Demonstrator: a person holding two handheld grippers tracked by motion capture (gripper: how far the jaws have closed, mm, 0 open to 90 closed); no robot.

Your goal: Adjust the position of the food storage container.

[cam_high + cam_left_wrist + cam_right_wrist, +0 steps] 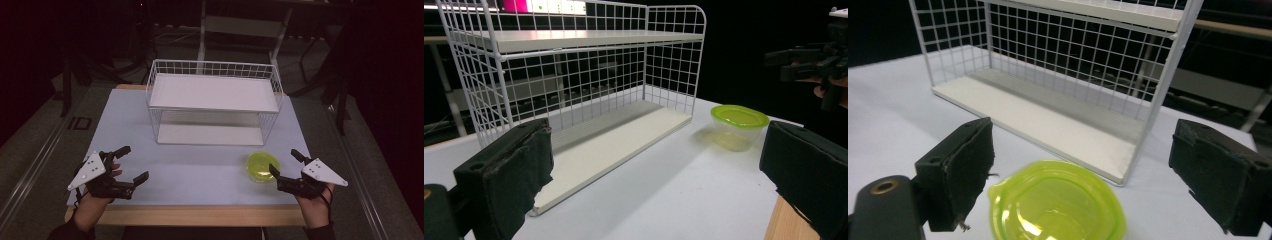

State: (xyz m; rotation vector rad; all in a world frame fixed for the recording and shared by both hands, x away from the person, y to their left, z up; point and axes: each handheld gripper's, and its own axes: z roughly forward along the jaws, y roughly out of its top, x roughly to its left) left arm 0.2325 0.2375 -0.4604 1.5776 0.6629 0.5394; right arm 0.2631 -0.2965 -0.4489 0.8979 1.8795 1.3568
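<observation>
A small clear tub with a yellow-green lid (261,166) sits on the white table near its front right. My right gripper (284,163) stands open just right of it, jaws wide apart; in the right gripper view the tub (1057,205) lies low between the pads, untouched. My left gripper (132,163) is open at the front left, nothing between its jaws. From the left gripper view the tub (739,125) stands far off to the right, with the other hand's gripper (814,57) beyond it.
A white two-tier wire shelf (214,100) stands at the middle back of the table, both tiers bare, its open front facing me. The table's wooden front edge (200,215) runs below the hands. Dark floor and furniture legs surround the table.
</observation>
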